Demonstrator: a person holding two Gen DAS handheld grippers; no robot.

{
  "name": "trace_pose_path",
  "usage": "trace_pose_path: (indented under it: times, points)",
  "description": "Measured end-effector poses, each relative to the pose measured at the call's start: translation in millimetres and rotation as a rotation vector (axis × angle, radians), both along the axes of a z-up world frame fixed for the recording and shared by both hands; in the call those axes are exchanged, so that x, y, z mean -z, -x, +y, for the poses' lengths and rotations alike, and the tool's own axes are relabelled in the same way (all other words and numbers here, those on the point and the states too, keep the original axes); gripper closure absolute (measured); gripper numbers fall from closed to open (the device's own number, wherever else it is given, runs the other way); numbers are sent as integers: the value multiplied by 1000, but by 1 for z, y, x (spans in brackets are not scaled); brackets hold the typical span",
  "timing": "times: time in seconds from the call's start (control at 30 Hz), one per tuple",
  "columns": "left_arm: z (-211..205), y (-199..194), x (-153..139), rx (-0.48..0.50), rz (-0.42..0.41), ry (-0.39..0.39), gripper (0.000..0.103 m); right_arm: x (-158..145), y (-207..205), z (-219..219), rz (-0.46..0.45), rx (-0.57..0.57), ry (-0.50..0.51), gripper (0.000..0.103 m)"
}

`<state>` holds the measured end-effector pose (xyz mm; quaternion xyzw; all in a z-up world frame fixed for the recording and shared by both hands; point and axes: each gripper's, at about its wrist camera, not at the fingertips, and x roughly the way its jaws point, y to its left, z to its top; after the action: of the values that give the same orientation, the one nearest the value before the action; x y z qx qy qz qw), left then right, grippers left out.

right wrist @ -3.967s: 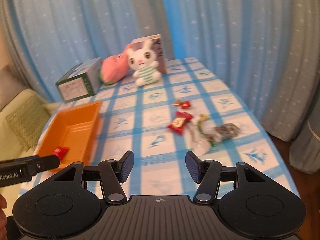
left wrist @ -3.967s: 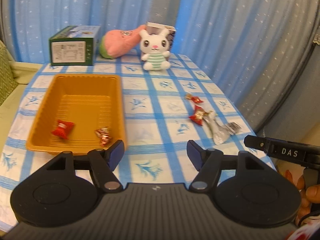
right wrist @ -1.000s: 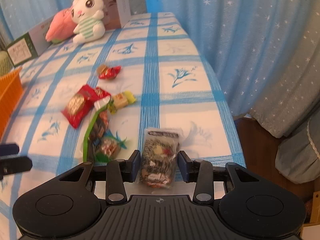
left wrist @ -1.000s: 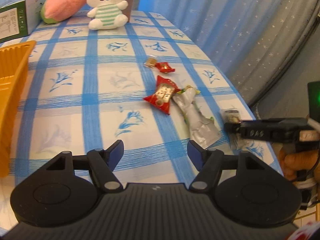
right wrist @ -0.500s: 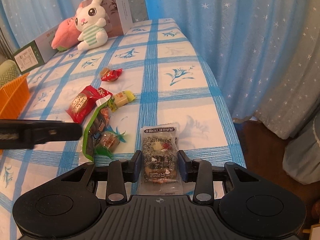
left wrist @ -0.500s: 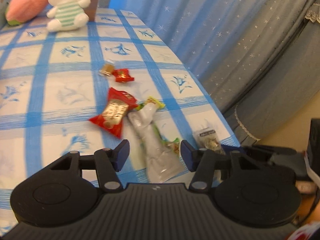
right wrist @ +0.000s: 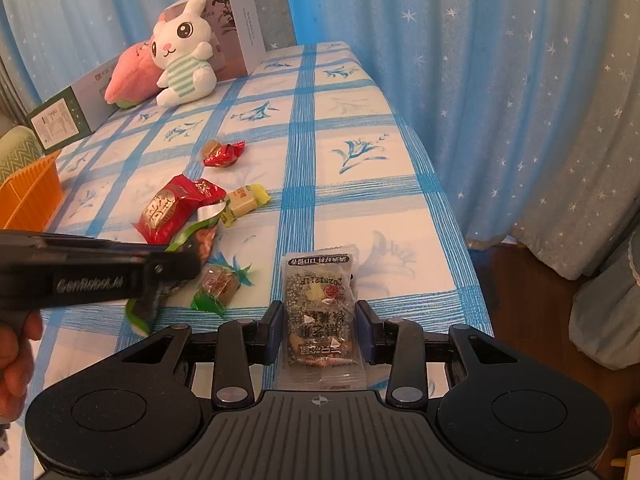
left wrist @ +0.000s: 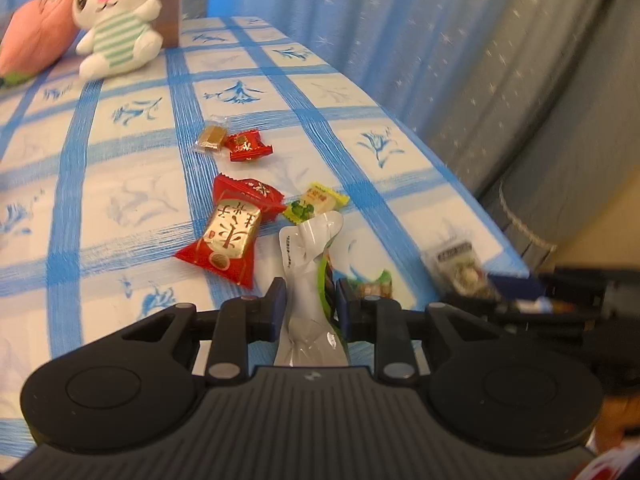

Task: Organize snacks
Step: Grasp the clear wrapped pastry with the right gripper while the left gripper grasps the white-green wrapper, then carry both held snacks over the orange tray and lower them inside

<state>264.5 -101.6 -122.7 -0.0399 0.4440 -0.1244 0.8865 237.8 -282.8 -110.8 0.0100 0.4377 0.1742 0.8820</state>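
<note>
Closing on the long silver-and-green packet (left wrist: pixel 310 280), the left gripper (left wrist: pixel 309 306) now has its jaws either side of the wrapper; a second ago they stood wide apart above bare cloth, short of the snack pile. The pads look close against the foil, though full contact cannot be confirmed. The right gripper (right wrist: pixel 318 330) is clamped on the clear nut-bar packet (right wrist: pixel 320 304), as it was a second ago, at the near right edge of the table (right wrist: pixel 360 184).

Judgement: both hands will shortly be loaded, so carrying to the orange tray (right wrist: pixel 30 196), far left, is likely next. Left behind on the cloth are the big red-and-gold sweet (left wrist: pixel 230 232), the small yellow-green sweet (left wrist: pixel 316 202), the small red sweet (left wrist: pixel 248 146) and the brown sweet (left wrist: pixel 210 138) beside it.

Writing: the left gripper's side, seen from the right wrist view, reads roughly "GenRobot.AI", blurred. The nut-bar packet shows Chinese characters and a date code, upside down, starting "2025". The red-and-gold sweet carries gold Chinese characters. The box behind the plush rabbit (right wrist: pixel 182 52) is illegible.
</note>
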Motion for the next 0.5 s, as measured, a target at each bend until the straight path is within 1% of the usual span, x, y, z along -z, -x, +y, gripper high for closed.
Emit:
trace_pose_path:
  times: [0.13, 0.23, 0.27, 0.37, 0.5]
  points:
    - [-3, 15, -1, 99, -34, -105, 79, 0, 1, 3, 0, -4, 19, 65]
    - [-10, 16, 2, 139, -30, -187, 76, 0, 2, 6, -5, -6, 39, 65]
    - [-12, 17, 4, 147, -39, -201, 75, 1, 2, 7, -6, -5, 44, 65]
    - [-12, 18, 5, 154, -54, -204, 77, 1, 2, 8, -7, -4, 50, 65]
    - [-5, 19, 2, 123, -30, -180, 79, 1, 2, 9, 6, 0, 46, 65]
